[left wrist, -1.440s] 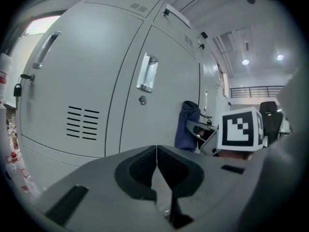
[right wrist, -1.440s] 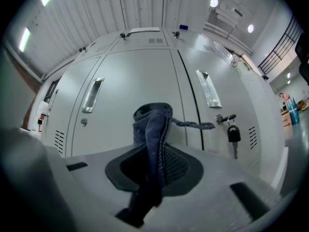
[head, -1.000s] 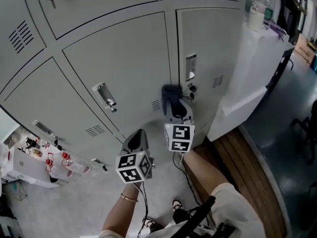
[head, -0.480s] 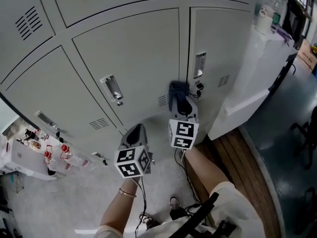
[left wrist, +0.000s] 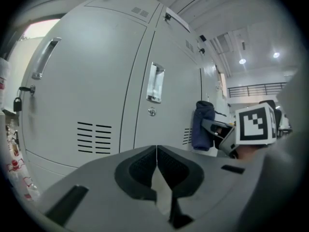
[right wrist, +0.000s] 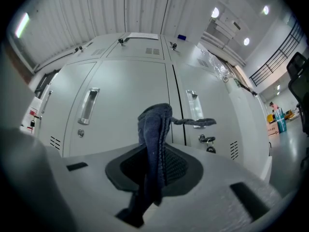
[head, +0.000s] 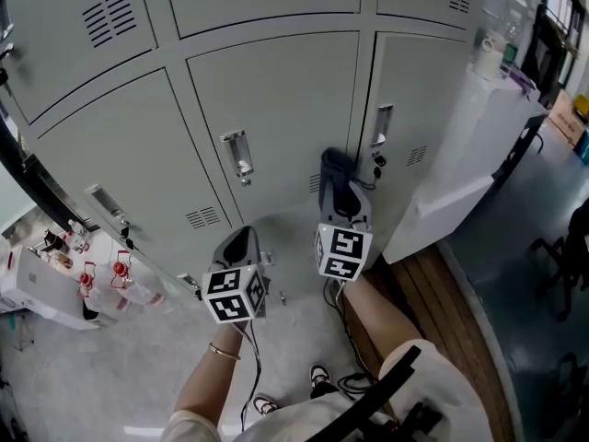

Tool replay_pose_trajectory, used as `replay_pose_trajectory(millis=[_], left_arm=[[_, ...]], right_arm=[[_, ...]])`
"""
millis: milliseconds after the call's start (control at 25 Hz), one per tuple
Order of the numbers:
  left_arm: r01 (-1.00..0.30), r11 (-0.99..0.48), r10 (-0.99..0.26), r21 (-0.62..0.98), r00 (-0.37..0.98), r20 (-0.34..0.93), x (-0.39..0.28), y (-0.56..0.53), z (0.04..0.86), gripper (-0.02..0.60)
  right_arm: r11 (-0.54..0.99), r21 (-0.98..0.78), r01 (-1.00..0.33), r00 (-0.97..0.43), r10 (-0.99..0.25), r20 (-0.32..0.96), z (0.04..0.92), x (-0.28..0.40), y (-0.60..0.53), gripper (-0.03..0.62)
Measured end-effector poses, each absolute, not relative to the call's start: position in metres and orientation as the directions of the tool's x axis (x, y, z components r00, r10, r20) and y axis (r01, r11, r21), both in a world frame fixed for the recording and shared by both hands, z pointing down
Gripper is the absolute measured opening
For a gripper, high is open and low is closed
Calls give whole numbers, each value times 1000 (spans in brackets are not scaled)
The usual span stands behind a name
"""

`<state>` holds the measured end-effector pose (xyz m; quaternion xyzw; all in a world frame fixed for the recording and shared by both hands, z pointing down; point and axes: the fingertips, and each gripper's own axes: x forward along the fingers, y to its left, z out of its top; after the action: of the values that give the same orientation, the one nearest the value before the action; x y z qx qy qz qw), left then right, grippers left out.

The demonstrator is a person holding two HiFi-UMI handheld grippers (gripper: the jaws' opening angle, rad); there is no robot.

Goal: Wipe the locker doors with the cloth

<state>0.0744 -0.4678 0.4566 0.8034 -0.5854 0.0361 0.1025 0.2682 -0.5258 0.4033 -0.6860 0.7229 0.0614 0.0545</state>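
Cloth (head: 335, 175): dark blue and bunched lengthwise, pinched in the right hand-held gripper (head: 341, 203). A fold stands out past the jaw tips, probably so that fabric rather than plastic meets the metal.
Cloth's place: at 12 o'clock from that gripper's marker cube, low on the locker doors (head: 285, 109). It sits by the seam between the middle door and its neighbour at 3 o'clock. I cannot tell whether it touches the panel or is just off it.
Right grip: the jaws clamp the cloth's middle. In the right gripper view a tail hangs below them and a loose strand trails toward 3 o'clock.
Nearby fittings: a padlock (head: 375, 161) is at 1 o'clock of the cloth, a recessed handle (head: 237, 155) is at 10 o'clock, and a louvred vent (head: 316, 184) is just beside it. Strokes probably need to skirt these, since the trailing strand could snag.
Left hand-held gripper (head: 241, 239): at 8 o'clock of the right one, its jaws pressed together on nothing. It is apart from the doors and looks idle, as wiping takes only one gripper.
Progress: no streaks or dirt are visible, so I cannot judge how much has been wiped.
Desk (head: 451, 145): white-covered, at 3 o'clock, close beside the end door. It likely limits reach on that side.
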Motion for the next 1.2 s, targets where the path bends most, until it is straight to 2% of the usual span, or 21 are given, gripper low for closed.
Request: replay_pose_trajectory(millis=[760,1200], left_arm=[[-960,-256,-963,117,263,49,-42,-401,383,9],[-960,-253,-965,121,259,36,-56,-393,383,9]], right_arm=[[211,-2,-977,-210,-973,-100,361,151,-416,55],[268,-6,-963,-268,-963,-31,369,126,-403,44]])
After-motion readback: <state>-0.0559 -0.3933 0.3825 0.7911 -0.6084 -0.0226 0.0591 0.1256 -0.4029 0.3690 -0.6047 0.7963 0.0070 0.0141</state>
